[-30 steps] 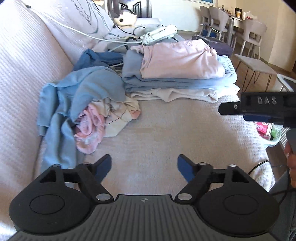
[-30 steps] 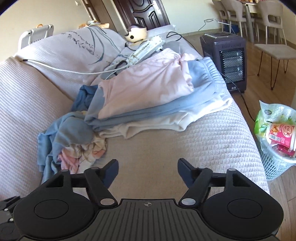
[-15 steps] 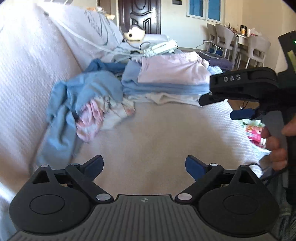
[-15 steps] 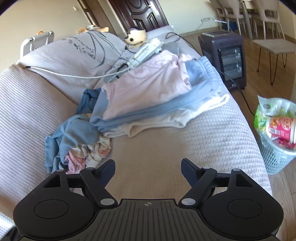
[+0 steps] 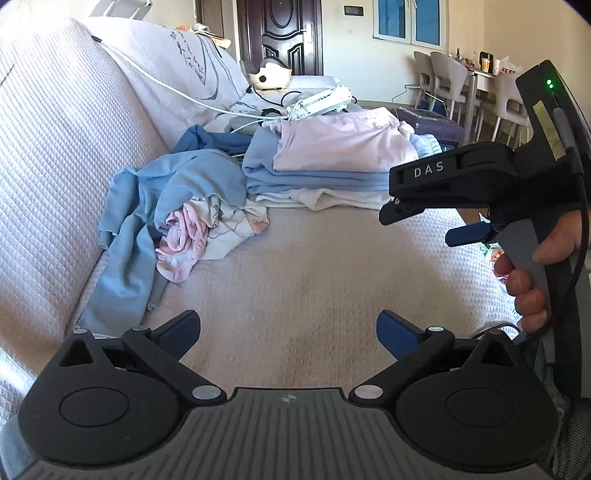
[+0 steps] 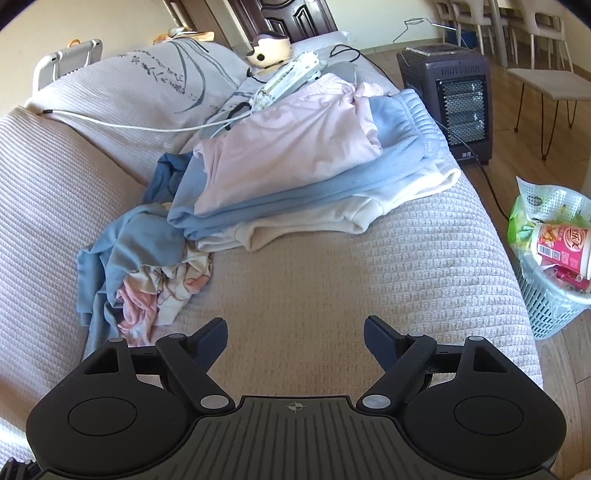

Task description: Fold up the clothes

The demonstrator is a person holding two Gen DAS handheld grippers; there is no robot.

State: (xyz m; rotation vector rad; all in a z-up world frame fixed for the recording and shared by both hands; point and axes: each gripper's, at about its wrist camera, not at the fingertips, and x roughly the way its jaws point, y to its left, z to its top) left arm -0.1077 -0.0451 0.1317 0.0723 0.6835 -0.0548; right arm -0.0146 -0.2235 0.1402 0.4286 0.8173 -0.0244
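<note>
Both grippers hang over bare sofa cover. The left gripper has jaws opening with nothing between them; the right gripper is spread wide, also empty. The crumpled blue and pink clothes sit left by the backrest, touching the folded stack. A power strip and white cable lie behind; a heater and trash basket stand off the right edge.

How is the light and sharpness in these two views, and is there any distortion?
Left wrist view: sharp, daylit, bright windows, fisheye bending the sofa back. Right wrist view: sharp, sunlit wooden floor, folded stack clear, dark corners.
</note>
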